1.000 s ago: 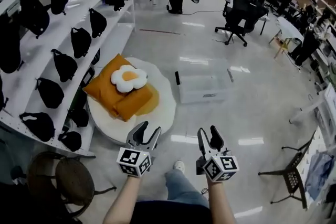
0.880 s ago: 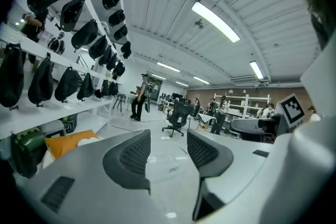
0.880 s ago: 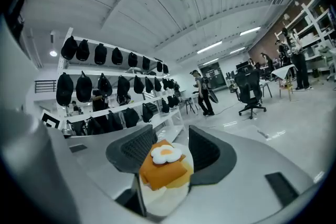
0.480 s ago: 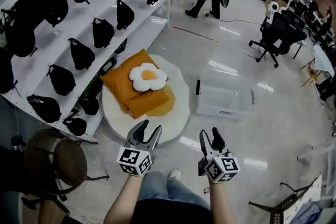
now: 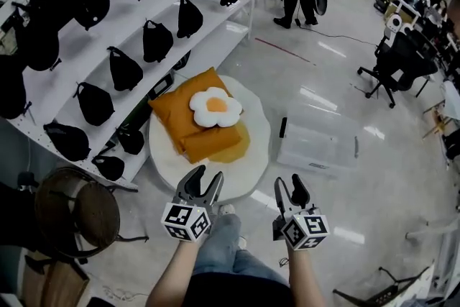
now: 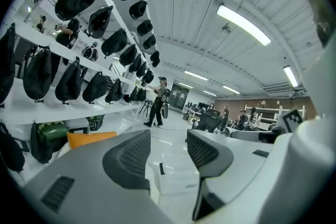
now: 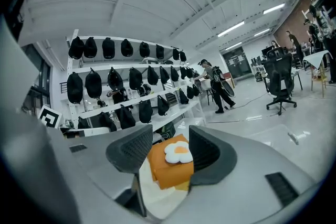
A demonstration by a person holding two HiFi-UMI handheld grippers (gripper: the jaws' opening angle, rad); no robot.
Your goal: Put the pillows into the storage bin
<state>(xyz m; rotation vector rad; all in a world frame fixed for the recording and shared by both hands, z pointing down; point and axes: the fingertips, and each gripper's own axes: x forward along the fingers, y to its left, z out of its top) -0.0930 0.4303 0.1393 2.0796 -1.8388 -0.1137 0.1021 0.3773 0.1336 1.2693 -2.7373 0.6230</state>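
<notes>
- Pillows are piled on the floor against the foot of the shelf point(image 5: 215, 39): egg pillow point(image 5: 215, 106) on orange pillow point(image 5: 185, 118), with a white round cushion point(image 5: 248, 165) underneath.
- Storage bin point(image 5: 316, 151) sits on the floor just beside the pile, probably to keep the carry short.
- Left gripper point(image 5: 205, 180) and right gripper point(image 5: 289, 187): jaws apart and empty on both, held near the pile's closest edge. The right one's lined up on the orange pillow but not touching it.
</notes>
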